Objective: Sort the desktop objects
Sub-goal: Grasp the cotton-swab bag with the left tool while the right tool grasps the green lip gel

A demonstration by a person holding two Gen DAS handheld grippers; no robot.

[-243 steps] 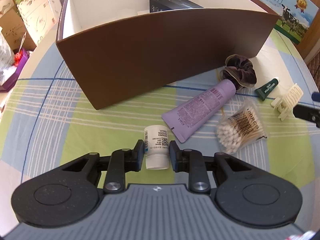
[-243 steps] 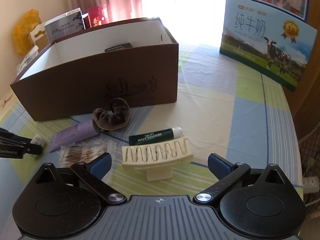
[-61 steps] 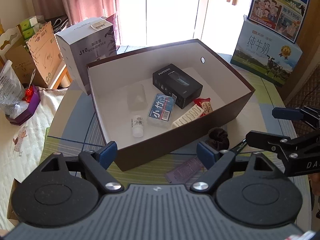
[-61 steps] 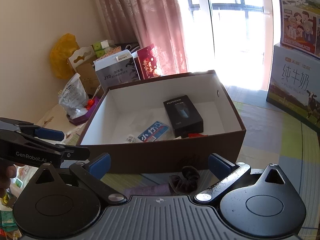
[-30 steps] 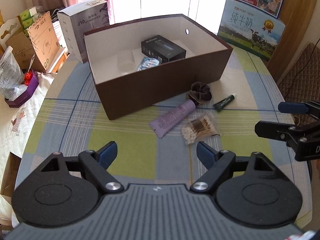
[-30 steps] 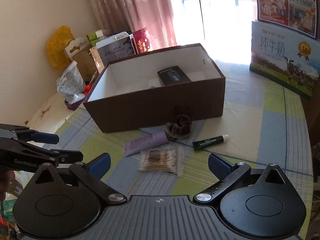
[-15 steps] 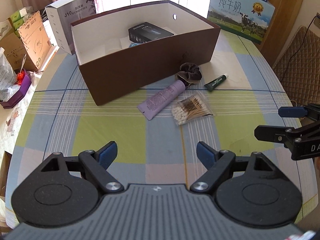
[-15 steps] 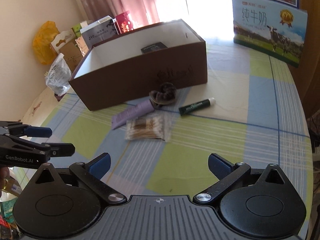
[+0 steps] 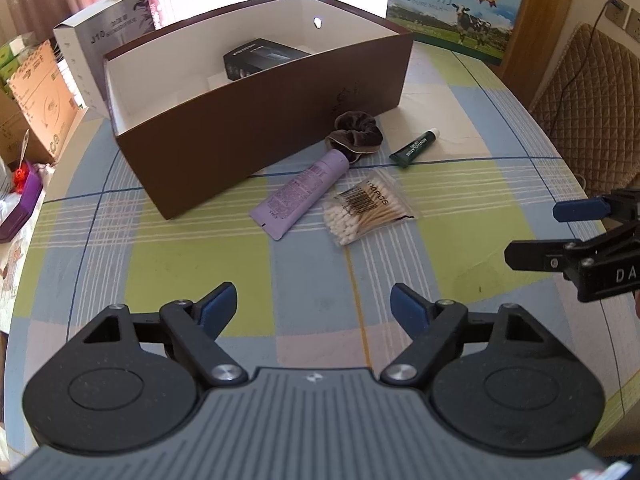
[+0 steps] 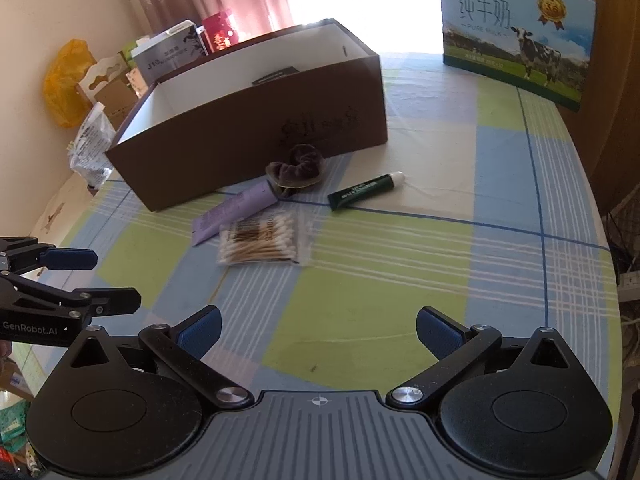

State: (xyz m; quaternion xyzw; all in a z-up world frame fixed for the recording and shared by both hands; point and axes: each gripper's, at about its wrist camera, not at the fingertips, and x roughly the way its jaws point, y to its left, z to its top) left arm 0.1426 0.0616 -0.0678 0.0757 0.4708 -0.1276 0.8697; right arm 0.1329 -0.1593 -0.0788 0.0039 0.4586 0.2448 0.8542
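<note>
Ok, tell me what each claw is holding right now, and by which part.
Nothing is held. The left claw and the right claw are both open and empty above the tablecloth, short of the cotton swab packet.

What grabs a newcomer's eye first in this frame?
The big brown box at the back of the checked tablecloth. In front of it lie a scrunchie, purple tube, green tube and swab pack. Both tongs, left and right, hang open and empty in the foreground.
</note>
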